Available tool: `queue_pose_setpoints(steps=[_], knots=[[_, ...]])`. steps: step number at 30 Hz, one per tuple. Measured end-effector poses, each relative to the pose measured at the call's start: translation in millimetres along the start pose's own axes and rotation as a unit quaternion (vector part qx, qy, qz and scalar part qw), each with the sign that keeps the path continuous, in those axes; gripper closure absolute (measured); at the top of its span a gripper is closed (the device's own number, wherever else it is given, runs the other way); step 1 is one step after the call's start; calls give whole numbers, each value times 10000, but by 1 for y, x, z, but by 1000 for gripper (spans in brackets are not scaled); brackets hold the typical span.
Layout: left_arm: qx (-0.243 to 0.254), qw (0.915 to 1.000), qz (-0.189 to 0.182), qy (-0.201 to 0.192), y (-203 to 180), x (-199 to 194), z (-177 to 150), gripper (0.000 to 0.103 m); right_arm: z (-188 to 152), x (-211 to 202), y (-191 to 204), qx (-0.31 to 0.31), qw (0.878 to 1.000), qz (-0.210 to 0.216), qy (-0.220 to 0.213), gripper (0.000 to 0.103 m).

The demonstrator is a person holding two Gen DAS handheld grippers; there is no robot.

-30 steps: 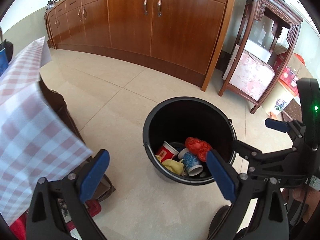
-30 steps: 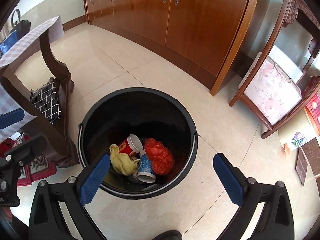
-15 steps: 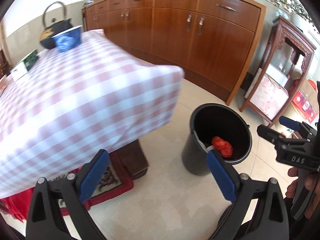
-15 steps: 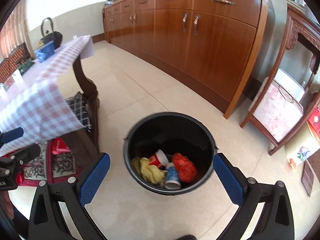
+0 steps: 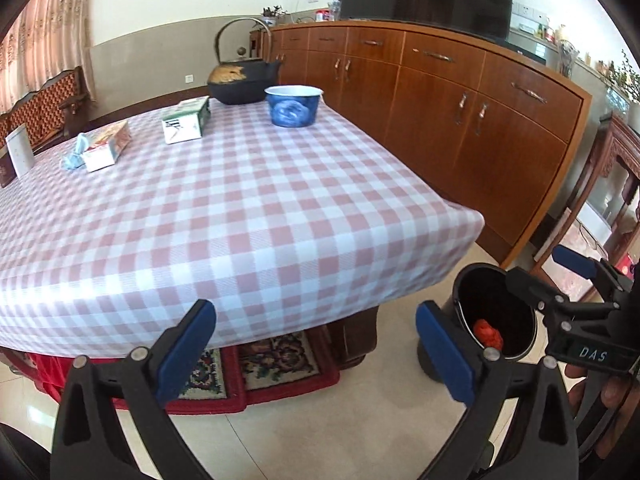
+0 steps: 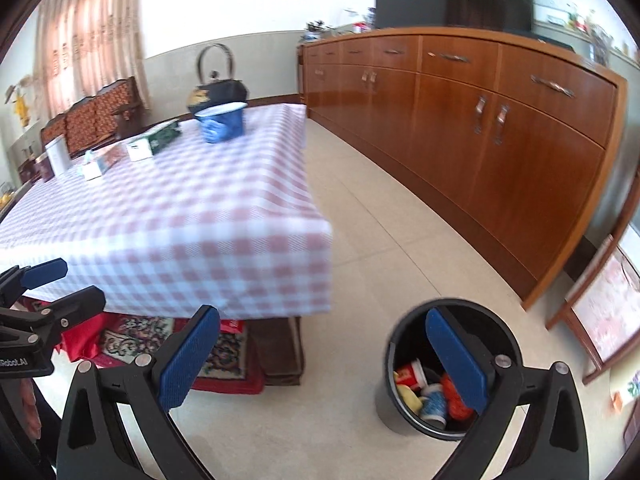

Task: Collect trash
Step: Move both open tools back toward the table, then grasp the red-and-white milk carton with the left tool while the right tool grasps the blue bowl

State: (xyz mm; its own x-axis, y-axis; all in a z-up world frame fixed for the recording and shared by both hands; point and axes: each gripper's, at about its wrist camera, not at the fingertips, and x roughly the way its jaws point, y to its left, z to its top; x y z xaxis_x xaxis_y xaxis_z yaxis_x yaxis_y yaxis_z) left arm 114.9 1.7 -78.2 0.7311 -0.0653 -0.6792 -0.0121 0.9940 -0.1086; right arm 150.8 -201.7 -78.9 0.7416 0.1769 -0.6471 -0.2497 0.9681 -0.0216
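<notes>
On the checked table, a crumpled tissue, two boxes and a blue cup are left at the far side, likely the next trash to be gathered. The left gripper is held spread and empty above the near edge, ready for a reach. The right gripper is likewise released, carrying nothing. The bin is kept on the floor beside the table corner, with cups and wrappers already inside.

The right wrist view's checked tablecloth is motion-blurred; the bin is partly hidden.
</notes>
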Motion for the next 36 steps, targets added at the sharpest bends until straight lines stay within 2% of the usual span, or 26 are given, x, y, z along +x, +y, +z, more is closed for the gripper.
queue_pose_setpoints(steps=[4, 7, 9, 12, 14, 16, 21, 23, 29, 33, 36], knots=[[-117, 9994, 288, -129, 28, -9, 4, 1, 18, 2, 30, -165, 9995, 233, -124, 0], [-216, 9973, 610, -360, 50, -18, 9, 1, 33, 4, 52, -272, 9987, 371, -219, 0], [-403, 9953, 677, -568, 67, -24, 14, 1, 44, 5, 65, -329, 9979, 488, -284, 0], [-699, 9912, 830, -760, 96, -27, 20, 0, 65, 11, 84, -194, 9942, 1018, -301, 0], [-817, 9886, 958, -830, 112, -27, 24, 0, 76, 16, 96, -155, 9917, 1210, -405, 0], [-850, 9862, 1134, -850, 127, -26, 29, 0, 87, 20, 112, -300, 9906, 1231, -512, 0], [-799, 9851, 1330, -741, 151, -19, 49, 0, 112, 41, 139, -544, 9925, 1053, -298, 0], [-823, 9863, 1247, -703, 160, -16, 57, 0, 120, 53, 145, -570, 9945, 857, -182, 0], [-739, 9868, 1225, -756, 189, -1, 88, 0, 150, 86, 150, -579, 9958, 711, -79, 0], [-945, 9885, 1092, -443, 221, 28, 107, 0, 171, 117, 148, -463, 9966, 674, 76, 0], [-1077, 9856, 1240, -395, 241, 48, 119, 1, 187, 140, 146, -351, 9970, 667, 190, 0]])
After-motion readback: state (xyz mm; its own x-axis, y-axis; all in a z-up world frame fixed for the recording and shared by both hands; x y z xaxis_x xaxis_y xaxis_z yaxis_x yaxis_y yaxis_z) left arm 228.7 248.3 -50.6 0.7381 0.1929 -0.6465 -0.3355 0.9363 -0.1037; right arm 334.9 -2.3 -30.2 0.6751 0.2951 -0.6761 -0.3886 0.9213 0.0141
